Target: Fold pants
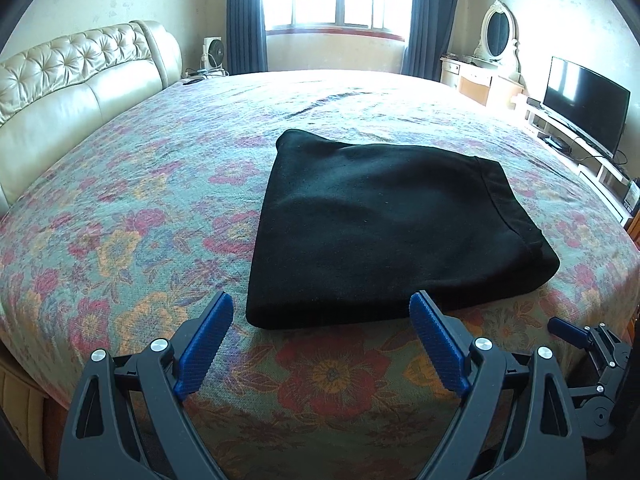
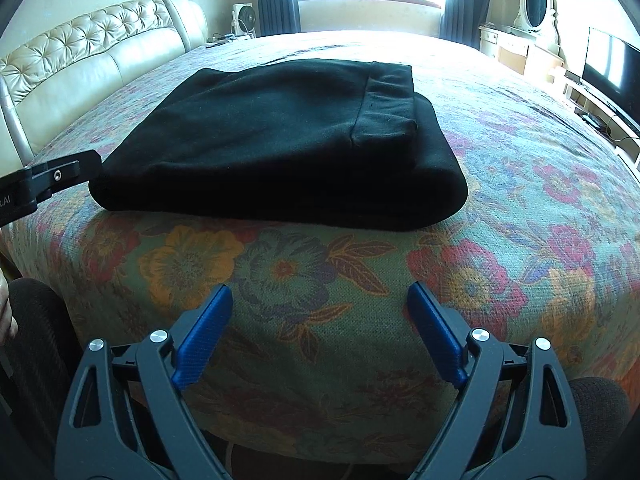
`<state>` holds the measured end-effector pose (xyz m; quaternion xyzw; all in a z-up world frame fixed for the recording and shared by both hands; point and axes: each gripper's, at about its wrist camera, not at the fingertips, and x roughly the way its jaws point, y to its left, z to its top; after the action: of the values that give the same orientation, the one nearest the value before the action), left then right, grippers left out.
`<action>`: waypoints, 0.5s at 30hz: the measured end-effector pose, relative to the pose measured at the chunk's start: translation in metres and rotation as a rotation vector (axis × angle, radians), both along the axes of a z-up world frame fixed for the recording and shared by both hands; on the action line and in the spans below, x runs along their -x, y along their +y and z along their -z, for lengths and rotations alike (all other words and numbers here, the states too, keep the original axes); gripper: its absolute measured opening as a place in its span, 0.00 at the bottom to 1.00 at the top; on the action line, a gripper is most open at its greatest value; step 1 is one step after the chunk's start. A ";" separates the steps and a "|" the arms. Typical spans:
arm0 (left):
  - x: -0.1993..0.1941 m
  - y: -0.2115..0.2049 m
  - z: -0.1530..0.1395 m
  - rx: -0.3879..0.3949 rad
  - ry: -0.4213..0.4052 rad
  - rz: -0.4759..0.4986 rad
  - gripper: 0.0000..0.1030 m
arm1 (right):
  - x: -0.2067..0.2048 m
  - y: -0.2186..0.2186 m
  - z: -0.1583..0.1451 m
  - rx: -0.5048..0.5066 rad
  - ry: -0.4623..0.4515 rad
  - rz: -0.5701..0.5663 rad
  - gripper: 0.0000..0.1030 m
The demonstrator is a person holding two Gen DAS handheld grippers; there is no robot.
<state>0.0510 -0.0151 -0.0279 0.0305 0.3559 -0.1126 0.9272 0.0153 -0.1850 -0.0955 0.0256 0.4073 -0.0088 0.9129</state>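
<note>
Left hand-held gripper (image 1: pixel 321 306) and right hand-held gripper (image 2: pixel 320 296) both gape wide, empty, near folded black pants (image 1: pixel 384 224).

One folded pair of black pants (image 1: pixel 384 224) at 12 o'clock, one bed (image 1: pixel 140 200), two claws: left claw (image 1: pixel 320 320), right claw (image 2: pixel 320 312).

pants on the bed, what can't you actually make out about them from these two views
- Layer count: the black pants are too dark in both views to separate the folds; only the waistband stands out in the right wrist view.
- Underside: hidden against the bedspread.
- Far edge: hidden behind the pile's own top in the right wrist view.
- Right gripper in the left wrist view: only part shows, near the frame edge.
- Left gripper: open, nothing hidden.
</note>
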 end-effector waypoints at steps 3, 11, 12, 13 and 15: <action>0.002 -0.004 0.000 0.019 0.009 0.031 0.86 | 0.000 0.001 0.000 0.001 0.001 -0.001 0.87; 0.011 -0.016 -0.005 -0.045 -0.030 0.005 0.86 | 0.000 0.001 0.001 -0.001 0.002 0.000 0.87; 0.014 -0.015 -0.005 -0.044 -0.042 -0.009 0.88 | 0.000 0.001 0.001 -0.001 0.002 -0.001 0.87; 0.018 -0.014 -0.005 -0.038 -0.058 -0.025 0.90 | 0.001 0.001 0.001 -0.002 0.003 -0.001 0.87; 0.023 -0.012 -0.006 -0.035 -0.076 -0.060 0.91 | 0.001 0.001 0.001 -0.002 0.002 0.000 0.87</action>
<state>0.0279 -0.0270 -0.0218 0.0402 0.3230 -0.0772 0.9424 0.0143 -0.1842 -0.0969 0.0263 0.4081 -0.0083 0.9125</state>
